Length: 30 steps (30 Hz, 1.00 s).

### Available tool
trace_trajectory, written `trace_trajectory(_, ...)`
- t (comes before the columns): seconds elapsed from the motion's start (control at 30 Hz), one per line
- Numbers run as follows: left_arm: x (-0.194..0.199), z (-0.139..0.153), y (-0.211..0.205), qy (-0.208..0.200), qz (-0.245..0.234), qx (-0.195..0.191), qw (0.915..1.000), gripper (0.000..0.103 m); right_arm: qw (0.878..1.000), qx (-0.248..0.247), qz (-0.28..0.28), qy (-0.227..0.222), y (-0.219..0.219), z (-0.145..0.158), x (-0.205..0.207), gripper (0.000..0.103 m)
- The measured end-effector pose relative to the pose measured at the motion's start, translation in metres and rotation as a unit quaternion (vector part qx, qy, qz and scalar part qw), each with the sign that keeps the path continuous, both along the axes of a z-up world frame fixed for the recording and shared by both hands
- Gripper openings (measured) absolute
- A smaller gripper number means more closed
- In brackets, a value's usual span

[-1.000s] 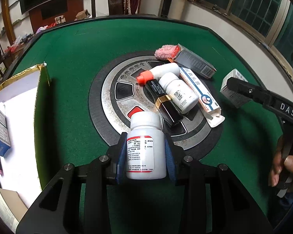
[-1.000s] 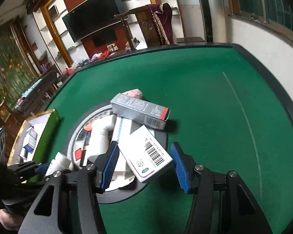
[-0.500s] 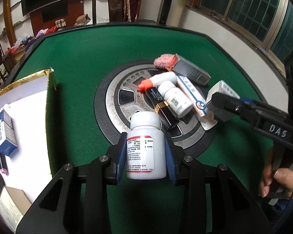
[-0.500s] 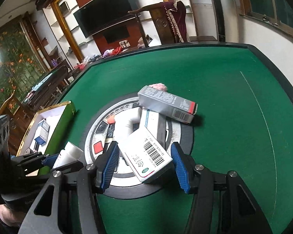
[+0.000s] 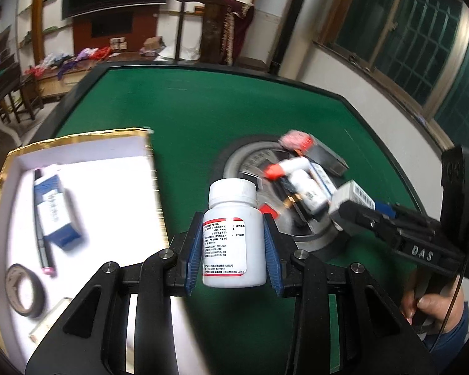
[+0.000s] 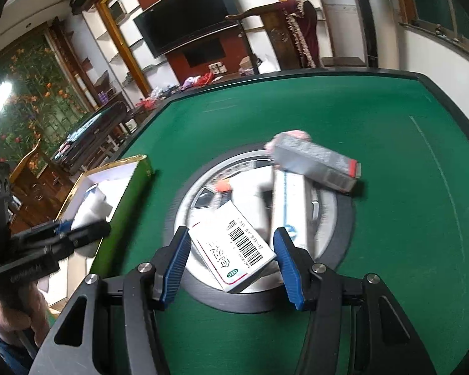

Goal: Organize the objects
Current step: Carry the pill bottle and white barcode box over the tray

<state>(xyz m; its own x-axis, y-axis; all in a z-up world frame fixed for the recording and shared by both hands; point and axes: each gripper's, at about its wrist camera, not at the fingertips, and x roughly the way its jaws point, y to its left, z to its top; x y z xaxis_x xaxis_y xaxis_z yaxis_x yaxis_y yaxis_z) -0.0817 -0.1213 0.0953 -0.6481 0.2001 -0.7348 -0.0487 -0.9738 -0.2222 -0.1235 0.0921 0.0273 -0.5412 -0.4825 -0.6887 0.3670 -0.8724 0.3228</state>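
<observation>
The left gripper (image 5: 233,243) has its two blue pads clamped on the sides of one upright white plastic bottle with a white screw cap and a red-edged printed label (image 5: 233,234), held above the green felt table (image 5: 203,103) beside the gold-rimmed white box (image 5: 115,187). The right gripper (image 6: 233,257) holds one flat white carton with a black barcode (image 6: 234,250) between its blue pads, tilted, over the near edge of the round silver and black disc (image 6: 331,206) set in the table's middle.

Inside the gold-rimmed box lie one blue and white carton (image 5: 54,209), one thin dark pen-like stick with a pink tip (image 5: 43,250), one roll of dark tape (image 5: 25,290) and one pale flat piece at the near edge, too blurred to tell.

On the disc a small pile shows in the left wrist view: one white tube with an orange cap (image 5: 284,168), one small white bottle lying on its side (image 5: 309,190), one dark slim case with a gold band (image 5: 292,197), one long white and blue carton (image 5: 322,178), one grey carton with a red end (image 5: 325,156) and one pink fluffy thing (image 5: 294,139) just behind it. The pile is motion-blurred.

A person's hand (image 5: 428,306) grips the right gripper's handle at the right edge of the left wrist view; another hand (image 6: 12,312) holds the left one's handle in the right wrist view.
</observation>
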Motion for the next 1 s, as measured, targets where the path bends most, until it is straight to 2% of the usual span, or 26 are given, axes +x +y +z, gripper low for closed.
trace_trajectory(0.37, 0.002, -0.006, -0.058, -0.011, 0.052, 0.020, 0.9984, 0.035, 0.999, -0.011, 0.042, -0.018, -0.070, 0.001, -0.002, 0.055)
trace_trajectory(0.6, -0.007, -0.024, -0.087, -0.050, 0.082, 0.046, 0.9943, 0.035, 0.998, -0.016, 0.061, -0.024, -0.131, 0.020, -0.031, 0.055)
trace_trajectory(0.8, -0.009, -0.035, -0.093, -0.071, 0.089, 0.060, 0.9916, 0.035, 0.995, -0.005, 0.083, -0.048, -0.191, 0.020, -0.059, 0.055)
trace_trajectory(1.0, -0.013, -0.045, -0.092, -0.086, 0.090, 0.068, 0.9899, 0.035, 0.992, 0.002, 0.099, -0.072, -0.227, 0.010, -0.084, 0.055)
